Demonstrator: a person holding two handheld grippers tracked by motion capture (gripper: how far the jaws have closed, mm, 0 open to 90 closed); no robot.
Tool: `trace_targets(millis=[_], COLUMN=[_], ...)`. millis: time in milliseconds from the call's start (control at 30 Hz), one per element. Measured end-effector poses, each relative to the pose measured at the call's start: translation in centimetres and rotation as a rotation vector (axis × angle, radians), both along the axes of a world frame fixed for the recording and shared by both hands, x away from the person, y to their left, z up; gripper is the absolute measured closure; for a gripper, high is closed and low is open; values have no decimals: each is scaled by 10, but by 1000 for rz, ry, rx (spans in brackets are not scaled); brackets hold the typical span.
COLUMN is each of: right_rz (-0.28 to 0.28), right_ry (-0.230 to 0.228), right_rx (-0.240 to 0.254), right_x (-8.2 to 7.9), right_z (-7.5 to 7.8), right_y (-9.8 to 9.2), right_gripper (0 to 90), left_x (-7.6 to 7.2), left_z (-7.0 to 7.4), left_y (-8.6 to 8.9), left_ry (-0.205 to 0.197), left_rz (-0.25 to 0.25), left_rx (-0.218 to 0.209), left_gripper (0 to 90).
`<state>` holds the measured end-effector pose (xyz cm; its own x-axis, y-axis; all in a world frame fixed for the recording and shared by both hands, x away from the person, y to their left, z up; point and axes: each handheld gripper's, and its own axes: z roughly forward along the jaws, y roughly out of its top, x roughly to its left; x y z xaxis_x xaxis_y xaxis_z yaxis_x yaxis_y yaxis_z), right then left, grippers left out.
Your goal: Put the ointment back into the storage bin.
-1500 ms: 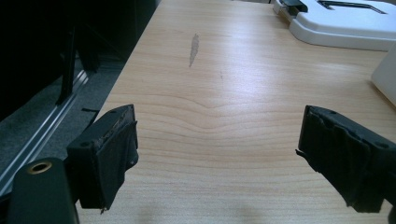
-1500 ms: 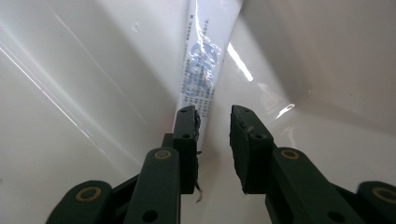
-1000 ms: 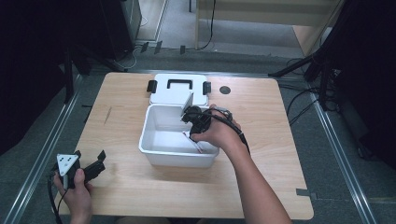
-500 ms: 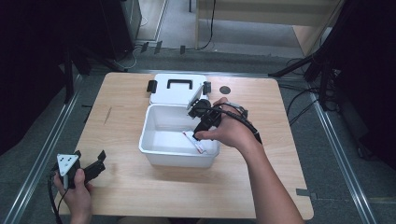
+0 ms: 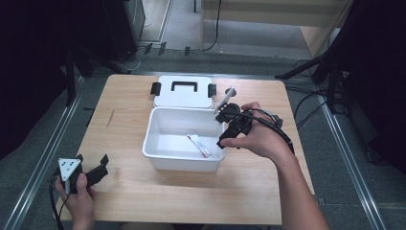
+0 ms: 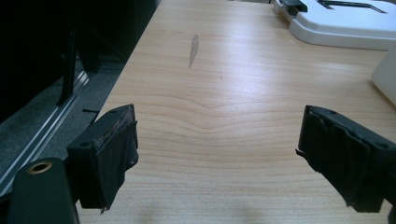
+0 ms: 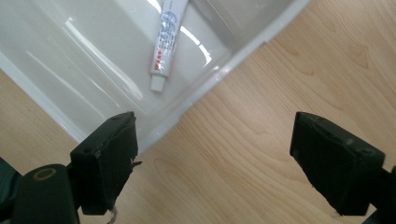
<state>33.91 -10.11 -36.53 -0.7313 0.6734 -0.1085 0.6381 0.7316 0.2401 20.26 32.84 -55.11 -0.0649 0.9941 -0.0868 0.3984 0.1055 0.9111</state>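
Above the right rim of the white rectangular plastic box [image 5: 182,163], right tool [image 5: 229,129] with jaws just opened wide, nothing between them. Small white tube with red print [image 5: 200,145] lying flat on the box floor, right of centre. Best to lift clear without clipping the rim. Left tool [image 5: 98,171] wide and empty over the near left of the wooden worktop [image 5: 143,201]; keep parked.

I take the white box [image 5: 184,160] as reference. Its top is open; inside, only a small tube [image 5: 199,144] occupies the floor. Behind it, the lid [image 5: 184,92] blocks the rear approach. Left of the box, bare table [image 5: 119,139] offers open passage. The right gripper [image 5: 229,128] stands at the box's right rim.
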Motion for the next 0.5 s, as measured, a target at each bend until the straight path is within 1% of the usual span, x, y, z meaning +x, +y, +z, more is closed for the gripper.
trace_targets(millis=[200, 267, 333, 433, 467, 500], right_rz=[-42, -47, -66, -89, -104, -106], right_ry=[6, 6, 14, 17, 15, 8], right_rx=[-16, -16, -17, -10, -7, 2], right_x=[-4, -5, -7, -10, -12, -12], right_z=[-9, -13, -19, -27, -30, -33], right_y=[-25, -33, -42, -52, -56, -60], right_gripper=[149, 146, 141, 132, 130, 119], left_x=[0, 0, 0, 0, 0, 0], left_z=[0, 0, 0, 0, 0, 0], left_y=[0, 0, 0, -1, -1, -1], left_ry=[4, 5, 5, 2, 1, 0], left_rz=[2, 1, 2, 0, 1, -1], left_rx=[-1, 0, 3, 10, 10, 12], left_gripper=[126, 126, 125, 126, 126, 126])
